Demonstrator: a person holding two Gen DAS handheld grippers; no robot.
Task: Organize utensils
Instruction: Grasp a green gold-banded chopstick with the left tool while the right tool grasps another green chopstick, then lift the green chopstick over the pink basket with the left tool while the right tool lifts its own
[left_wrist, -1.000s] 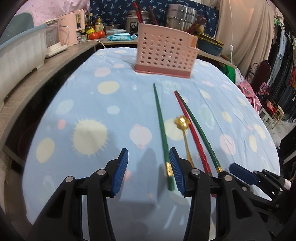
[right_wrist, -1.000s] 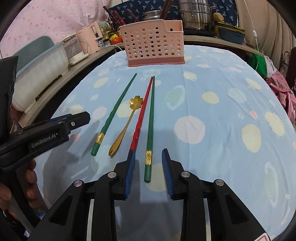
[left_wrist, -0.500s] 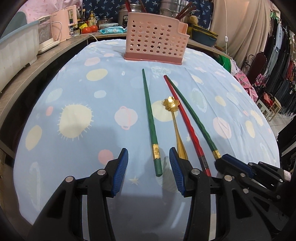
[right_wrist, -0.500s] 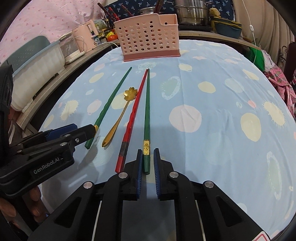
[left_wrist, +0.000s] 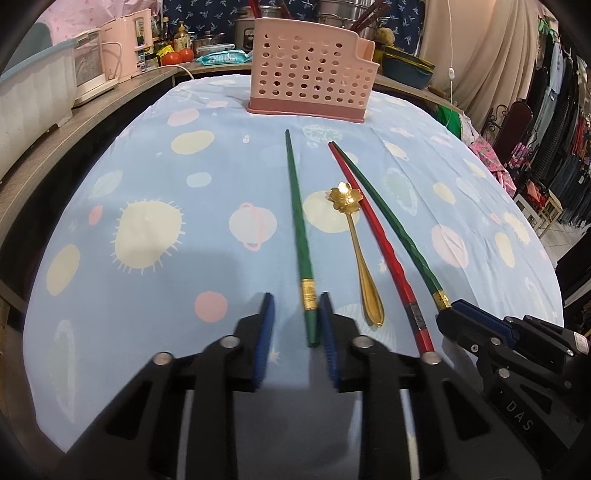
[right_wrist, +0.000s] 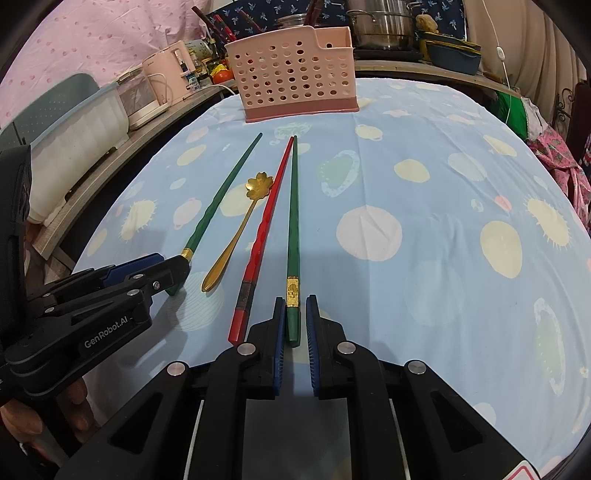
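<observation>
1. Left gripper (left_wrist: 295, 325): at 6 o'clock in its own view, jaws closing around the thick end of the left green chopstick (left_wrist: 298, 221); the left pad is not yet touching it.
2. Right gripper (right_wrist: 294, 325): clenched on the thick end of the right green chopstick (right_wrist: 293, 221), both pads against it.
3. Red chopstick (right_wrist: 266, 229): flat on the tablecloth (right_wrist: 424, 184), just left of the right green chopstick, tips nearly touching at 12 o'clock.
4. Gold spoon (right_wrist: 236, 236): between the left green chopstick and the red one, flower-shaped bowl toward 12 o'clock.
5. Pink basket (right_wrist: 295, 77): upright at 12 o'clock, well apart from the chopstick tips.
</observation>
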